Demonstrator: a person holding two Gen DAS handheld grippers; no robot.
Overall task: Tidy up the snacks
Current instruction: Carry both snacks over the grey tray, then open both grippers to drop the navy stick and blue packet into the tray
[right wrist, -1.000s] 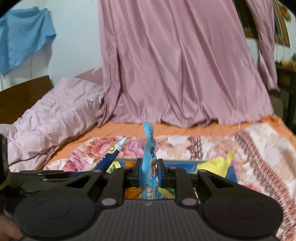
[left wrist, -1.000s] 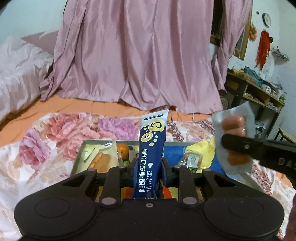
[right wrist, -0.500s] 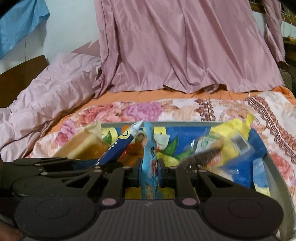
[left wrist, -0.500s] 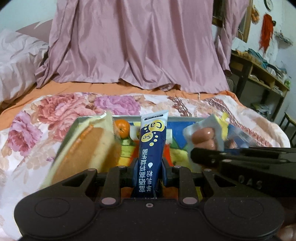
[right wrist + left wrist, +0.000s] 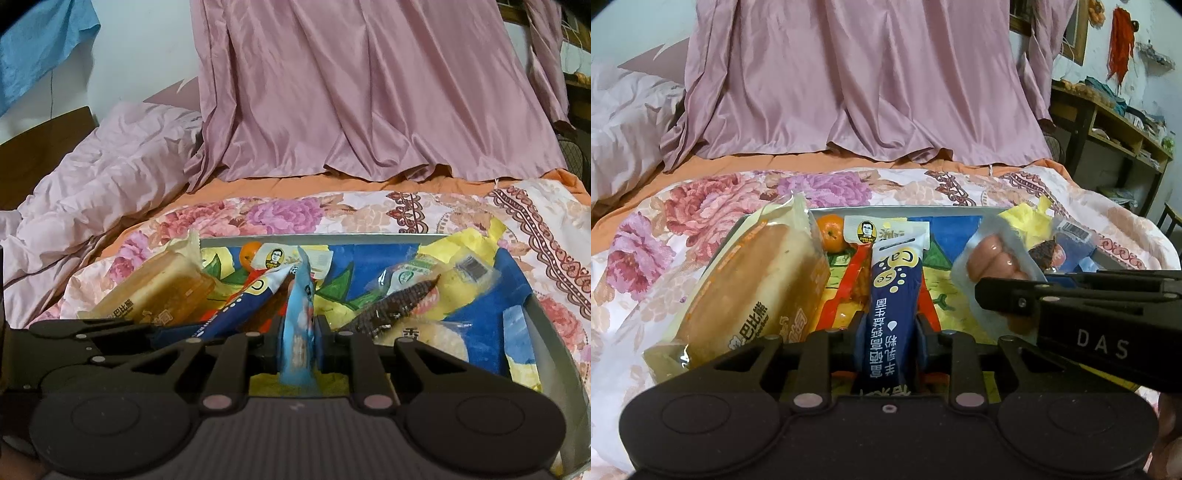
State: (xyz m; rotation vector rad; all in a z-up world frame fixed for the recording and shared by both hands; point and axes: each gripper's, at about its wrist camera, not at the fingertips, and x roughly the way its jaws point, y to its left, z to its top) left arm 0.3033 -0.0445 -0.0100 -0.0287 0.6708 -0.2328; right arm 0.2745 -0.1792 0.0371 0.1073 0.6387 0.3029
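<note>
Both grippers are hovering low over the tray (image 5: 546, 325), each clenched on a snack. The left gripper (image 5: 889, 332) is pinching the navy sachet (image 5: 894, 295) near its base, so it's standing upright. The right gripper (image 5: 298, 341) is clamping the light-blue sausage pack (image 5: 297, 325) edge-on, sausages showing in the left view. Bread loaf (image 5: 753, 291) is leaning on the tray's left rim. Looks like both are heading for the tray's middle.

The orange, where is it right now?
The orange sits at the tray's far-left corner, between the bread pack and a white sachet, in both wrist views.
</note>
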